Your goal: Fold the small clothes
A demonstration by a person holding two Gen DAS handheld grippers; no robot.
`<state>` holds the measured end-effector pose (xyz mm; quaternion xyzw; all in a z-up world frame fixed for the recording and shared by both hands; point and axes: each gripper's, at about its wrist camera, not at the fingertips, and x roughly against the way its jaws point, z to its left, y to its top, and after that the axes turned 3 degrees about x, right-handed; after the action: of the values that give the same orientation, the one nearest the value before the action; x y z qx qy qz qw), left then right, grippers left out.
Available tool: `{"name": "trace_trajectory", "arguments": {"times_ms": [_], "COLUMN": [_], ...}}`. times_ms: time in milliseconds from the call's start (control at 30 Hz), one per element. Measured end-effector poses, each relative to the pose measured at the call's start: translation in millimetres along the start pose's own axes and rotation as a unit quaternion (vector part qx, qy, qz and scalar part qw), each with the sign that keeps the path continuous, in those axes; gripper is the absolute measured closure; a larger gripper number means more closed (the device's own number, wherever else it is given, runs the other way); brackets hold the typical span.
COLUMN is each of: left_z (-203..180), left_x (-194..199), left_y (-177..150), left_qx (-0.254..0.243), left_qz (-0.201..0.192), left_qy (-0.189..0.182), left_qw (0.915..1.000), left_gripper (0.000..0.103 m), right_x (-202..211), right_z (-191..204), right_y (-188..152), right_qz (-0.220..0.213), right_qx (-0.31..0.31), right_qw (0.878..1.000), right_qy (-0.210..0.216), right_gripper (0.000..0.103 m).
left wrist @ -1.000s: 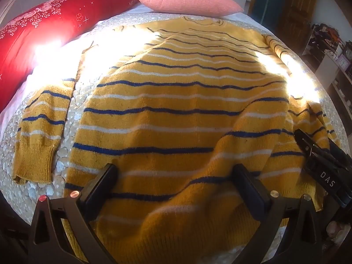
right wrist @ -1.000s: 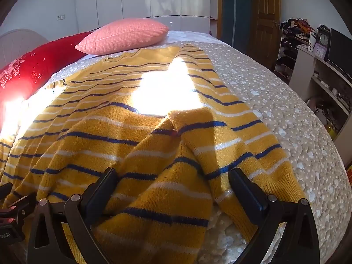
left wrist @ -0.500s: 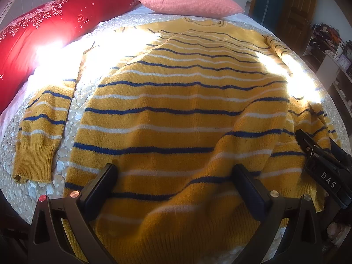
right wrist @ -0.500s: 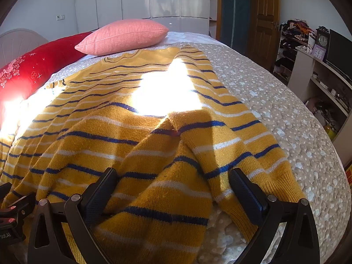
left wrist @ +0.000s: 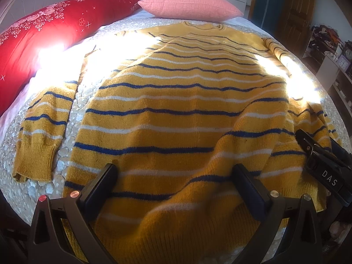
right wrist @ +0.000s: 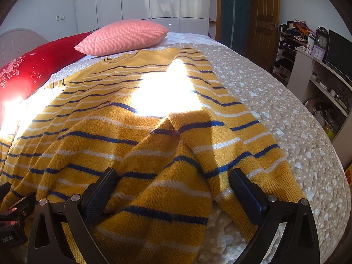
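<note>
Both grippers, left gripper and right gripper, sit jaws apart over the sweater hem: looks like pre-fold; next, pinch the near edge.

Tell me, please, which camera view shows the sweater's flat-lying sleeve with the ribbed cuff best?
The left wrist view: that sleeve lies flat on the bedspread beside the sweater body, cuff included. The right wrist view shows only the other sleeve, rumpled against the body; the flat one falls outside its left edge.
</note>
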<state>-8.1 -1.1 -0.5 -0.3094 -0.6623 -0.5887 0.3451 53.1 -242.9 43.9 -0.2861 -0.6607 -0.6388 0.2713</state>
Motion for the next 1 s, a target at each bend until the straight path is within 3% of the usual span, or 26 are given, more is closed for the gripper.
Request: {"name": "trace_trajectory", "arguments": {"times_ms": [1000], "left_z": [-1.2], "left_x": [2.6], "left_y": [-2.2], "left_qx": [-0.002], "left_qz": [-0.008], "left_qy": [0.002], "left_qw": [1.0], "left_gripper": [0.0], "right_x": [0.1], "right_z": [-2.3], "right_y": [1.6], "right_qz": [-0.005], "right_qx": [0.002], "right_qw": [1.0], "right_qy": [-0.003], "right_gripper": [0.0]}}
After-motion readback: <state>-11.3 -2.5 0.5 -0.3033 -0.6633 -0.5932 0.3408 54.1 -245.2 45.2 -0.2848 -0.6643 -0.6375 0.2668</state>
